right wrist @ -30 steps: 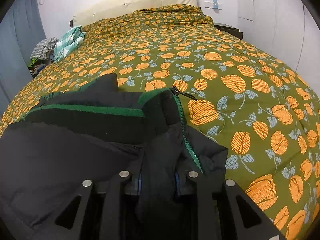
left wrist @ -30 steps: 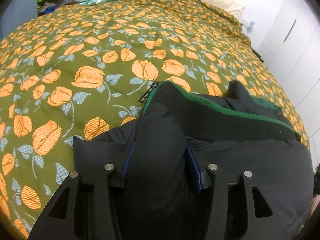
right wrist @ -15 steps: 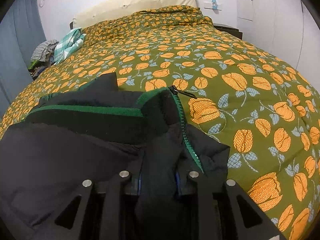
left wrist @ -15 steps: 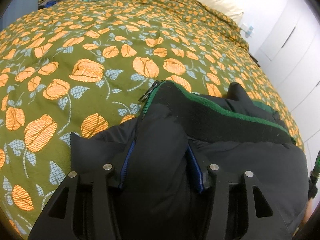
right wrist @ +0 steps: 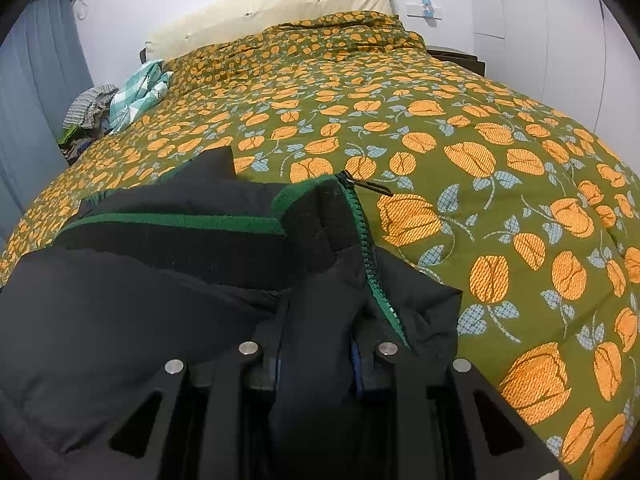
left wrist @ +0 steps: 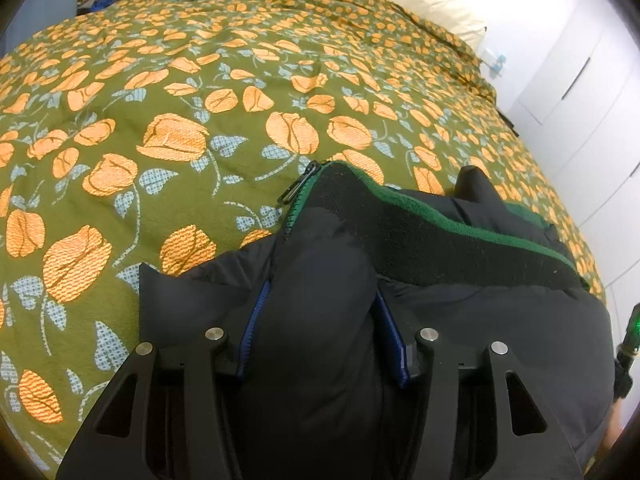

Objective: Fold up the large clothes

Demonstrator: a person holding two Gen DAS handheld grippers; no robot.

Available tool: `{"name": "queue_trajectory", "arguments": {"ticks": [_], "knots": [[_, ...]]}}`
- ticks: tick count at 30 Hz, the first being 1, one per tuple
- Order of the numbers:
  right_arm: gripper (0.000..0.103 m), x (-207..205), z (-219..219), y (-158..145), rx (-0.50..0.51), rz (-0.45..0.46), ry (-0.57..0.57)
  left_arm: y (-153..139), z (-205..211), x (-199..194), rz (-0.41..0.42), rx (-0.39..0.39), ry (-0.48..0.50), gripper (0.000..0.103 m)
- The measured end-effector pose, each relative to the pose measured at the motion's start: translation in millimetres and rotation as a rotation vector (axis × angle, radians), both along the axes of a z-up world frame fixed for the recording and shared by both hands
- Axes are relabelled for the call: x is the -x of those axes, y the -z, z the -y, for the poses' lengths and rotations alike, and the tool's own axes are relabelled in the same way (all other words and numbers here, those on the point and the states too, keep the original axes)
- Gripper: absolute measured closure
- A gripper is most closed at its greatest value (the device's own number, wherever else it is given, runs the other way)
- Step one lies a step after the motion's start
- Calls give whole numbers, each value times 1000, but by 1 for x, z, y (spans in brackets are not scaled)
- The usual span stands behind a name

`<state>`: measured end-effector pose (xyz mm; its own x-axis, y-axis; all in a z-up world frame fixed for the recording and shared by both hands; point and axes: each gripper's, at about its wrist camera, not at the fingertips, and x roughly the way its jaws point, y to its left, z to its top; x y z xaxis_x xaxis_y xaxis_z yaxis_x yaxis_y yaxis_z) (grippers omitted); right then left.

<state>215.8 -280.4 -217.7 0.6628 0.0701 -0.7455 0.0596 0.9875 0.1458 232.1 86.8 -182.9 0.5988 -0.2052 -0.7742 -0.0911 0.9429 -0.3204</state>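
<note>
A black padded jacket [left wrist: 460,300] with a green-edged collar and green zipper lies at the near edge of the bed. My left gripper [left wrist: 320,320] is shut on a thick fold of it, blue pads pressed on both sides. In the right wrist view the jacket [right wrist: 140,280] spreads to the left, and its zipper pull [right wrist: 360,184] rests on the cover. My right gripper [right wrist: 316,344] is shut on a fold of the jacket beside the zipper. The fingertips of both are hidden by the fabric.
The bed cover [left wrist: 200,100] is olive green with orange tulips. A cream pillow [right wrist: 280,4] lies at the head. A teal checked cloth [right wrist: 140,88] and a clothes pile [right wrist: 88,108] sit at the far left. White cupboard doors [left wrist: 580,80] stand on the right.
Both grippers have kept their hold on the jacket. The left wrist view has shifted slightly forward and down over the bed; the jacket has barely moved.
</note>
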Motion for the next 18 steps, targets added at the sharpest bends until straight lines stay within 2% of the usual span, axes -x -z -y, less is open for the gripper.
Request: {"name": "queue_trajectory", "arguments": {"ticks": [18], "knots": [[79, 0, 1, 1, -7, 4, 1, 1, 0, 0, 1, 5, -1, 49]]}}
